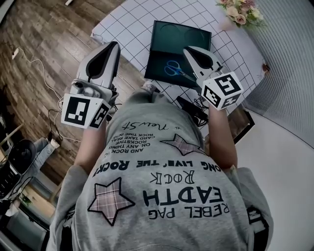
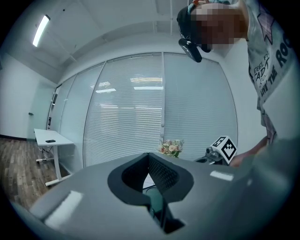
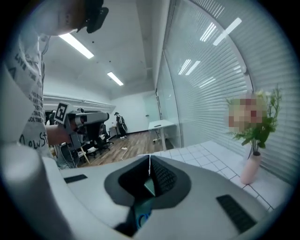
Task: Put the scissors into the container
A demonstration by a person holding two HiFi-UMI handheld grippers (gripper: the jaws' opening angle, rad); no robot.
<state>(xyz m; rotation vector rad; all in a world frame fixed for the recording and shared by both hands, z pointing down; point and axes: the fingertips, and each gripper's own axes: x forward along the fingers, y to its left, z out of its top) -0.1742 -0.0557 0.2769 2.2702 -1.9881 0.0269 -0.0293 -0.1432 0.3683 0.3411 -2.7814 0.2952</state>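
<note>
The blue-handled scissors [image 1: 172, 68] lie inside the dark green container [image 1: 184, 34] on the checked tablecloth. My right gripper [image 1: 188, 49] hovers just above the container's right side, over the scissors' blades. Its jaws are shut and hold nothing. In the right gripper view the pads meet in a thin line [image 3: 150, 161], and a blue handle ring of the scissors [image 3: 142, 218] shows below them. My left gripper [image 1: 116, 45] hangs off the table's left edge, over the wooden floor. Its jaws [image 2: 149, 157] touch at the tip with nothing between them.
The table [image 1: 137, 24] carries a bunch of flowers [image 1: 240, 12] at its far right corner, in a pale vase [image 3: 253, 168]. Black cables [image 1: 194, 110] and a dark framed item [image 1: 243, 122] lie by the person's body. Glass walls with blinds stand beyond; a white desk [image 2: 51, 138] stands on the left.
</note>
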